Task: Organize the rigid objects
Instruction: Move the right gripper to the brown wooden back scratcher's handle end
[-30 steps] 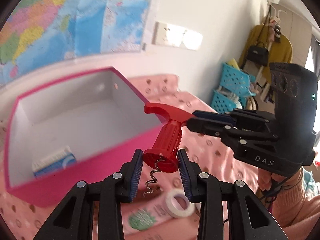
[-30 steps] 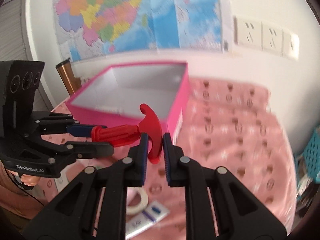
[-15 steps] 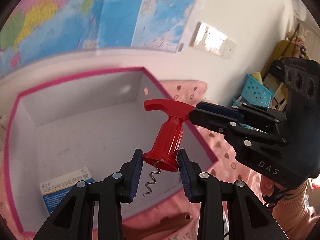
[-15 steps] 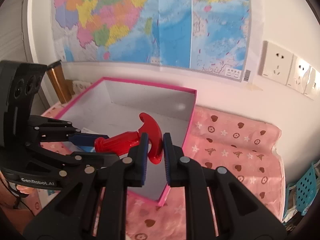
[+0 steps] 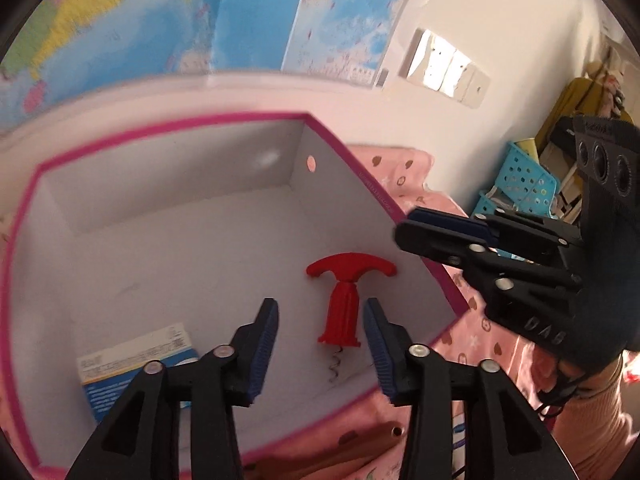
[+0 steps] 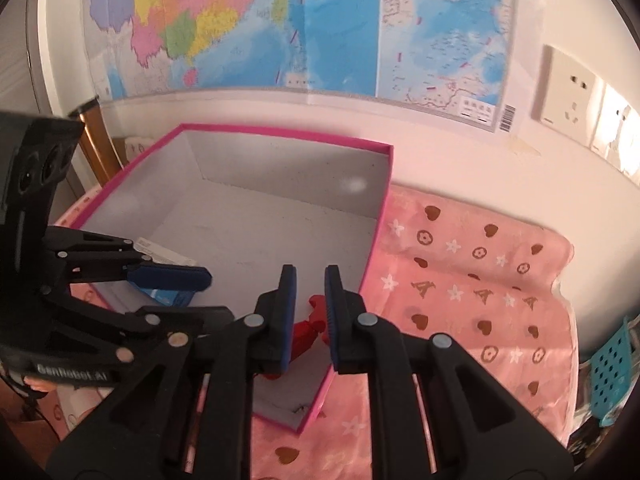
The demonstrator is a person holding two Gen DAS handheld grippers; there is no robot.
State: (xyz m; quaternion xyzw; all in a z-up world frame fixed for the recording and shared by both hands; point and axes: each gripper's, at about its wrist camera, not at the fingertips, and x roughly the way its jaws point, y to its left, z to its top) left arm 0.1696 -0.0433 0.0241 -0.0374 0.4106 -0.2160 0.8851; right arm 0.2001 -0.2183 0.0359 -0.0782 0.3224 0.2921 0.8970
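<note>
A red corkscrew (image 5: 344,304) lies on the grey floor of the pink-rimmed box (image 5: 180,240), handle away from me and screw toward me. My left gripper (image 5: 320,308) hovers above it with jaws opening; the pads flank it without touching. In the right wrist view the corkscrew (image 6: 310,326) shows only as a red patch low behind my right gripper (image 6: 310,272), whose narrow jaws hold nothing. That right gripper (image 5: 406,226) hangs over the box's right wall. The left gripper (image 6: 208,292) reaches in over the box (image 6: 280,208) from the left.
A blue and white carton (image 5: 136,368) lies in the box's near left corner. A brown wooden piece (image 5: 360,444) rests on the pink patterned cloth (image 6: 480,280) in front of the box. A copper flask (image 6: 94,140) stands behind it, and blue baskets (image 5: 528,184) sit far right.
Both grippers carried the corkscrew over the box. The left jaws have spread and the corkscrew has dropped out of both grips onto the box floor.
</note>
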